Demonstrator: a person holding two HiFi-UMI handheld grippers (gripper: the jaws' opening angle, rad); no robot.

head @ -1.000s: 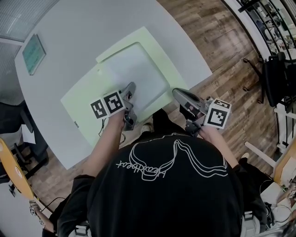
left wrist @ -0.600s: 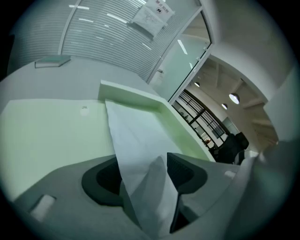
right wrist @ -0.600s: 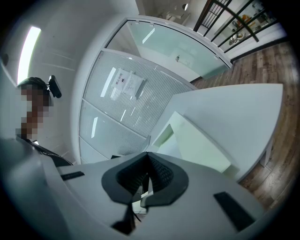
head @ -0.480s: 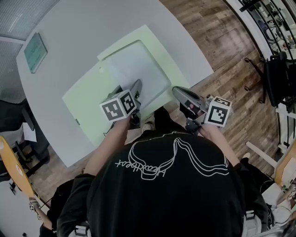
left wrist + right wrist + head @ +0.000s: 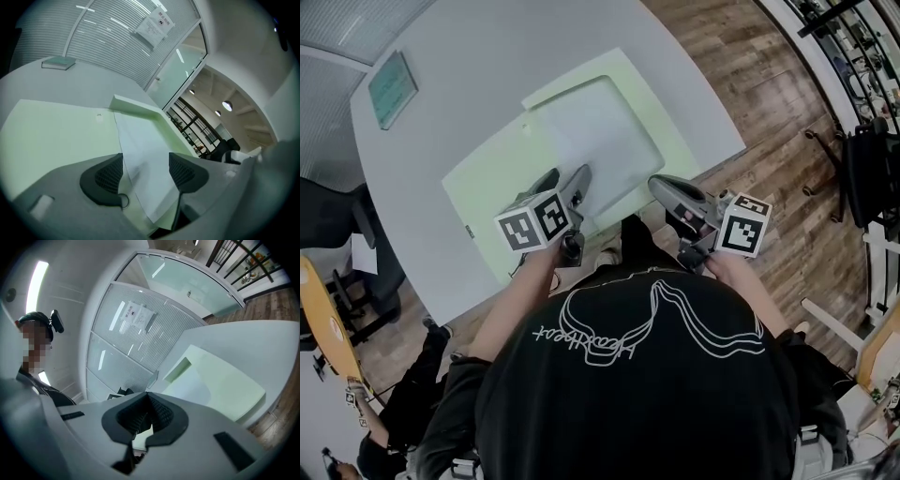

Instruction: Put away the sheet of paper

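A white sheet of paper (image 5: 598, 139) lies flat on the right half of an open light-green folder (image 5: 502, 187) on the white table. My left gripper (image 5: 574, 184) hovers over the folder's near edge. In the left gripper view its jaws (image 5: 146, 171) are opening: the paper (image 5: 140, 140) runs beneath the gap and neither pad (image 5: 110, 176) presses on it. My right gripper (image 5: 664, 190) hangs just off the table's near edge, shut on nothing. In the right gripper view (image 5: 147, 416) the folder (image 5: 225, 380) lies ahead of it.
A teal book (image 5: 392, 89) sits at the table's far left (image 5: 58, 63). The round table edge (image 5: 712, 159) drops to wooden floor on the right, where a dark chair (image 5: 872, 159) stands. Another person (image 5: 403, 412) is at the lower left.
My left gripper has turned, its marker cube swinging round, and drawn back a little toward the folder's near edge. The right gripper has stayed put.
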